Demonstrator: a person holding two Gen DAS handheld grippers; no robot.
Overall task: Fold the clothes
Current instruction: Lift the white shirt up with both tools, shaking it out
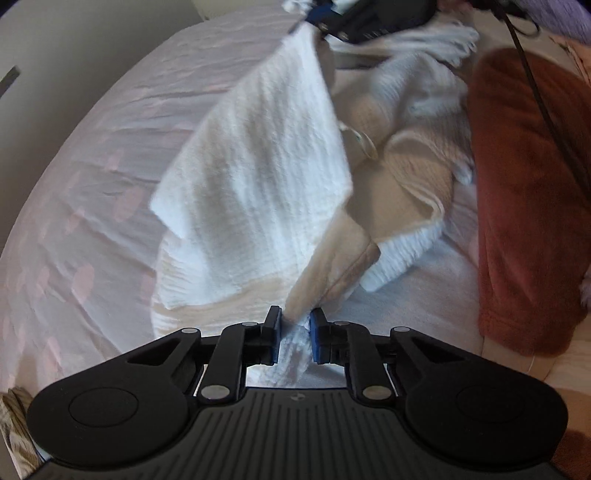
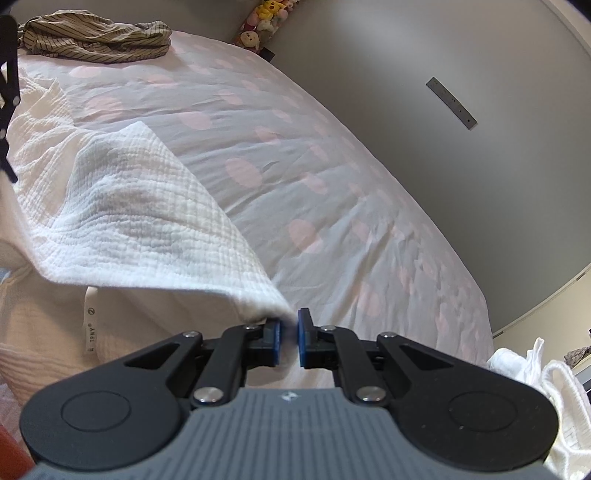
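**White crinkled garment held up over the bed by both tongs**

Pink-spotted bedding (image 2: 295,155) covers the bed, with a plain grey wall behind it. Above that bedding hangs the white garment (image 1: 258,147), a crinkled cotton piece lifted clear and stretched between the two tools. Its long axis runs from the left tongs (image 1: 296,334), low in the left view, up and away to the right tongs (image 1: 325,18) at the top of that picture. The left tongs are narrowed on a bunched corner of the garment, white cloth and a beige lining pinched between the blue pads. The right tongs (image 2: 290,338) stand almost together, with the garment's other corner at the left pad; whether the pads truly pinch it I cannot tell for certain, though the cloth hangs taut from there.

Only the right view shows writing: a small white label (image 2: 89,328) on the cream cloth below the garment, reading "TPNY".

Only the left view shows a heap of cream clothes (image 1: 417,155) and a rust-red fleece (image 1: 524,206) on the bed. Only the right view shows a striped olive shirt (image 2: 96,37) at the bed's far end, soft toys (image 2: 266,18) against the wall, and white laundry (image 2: 554,398) at the right edge.
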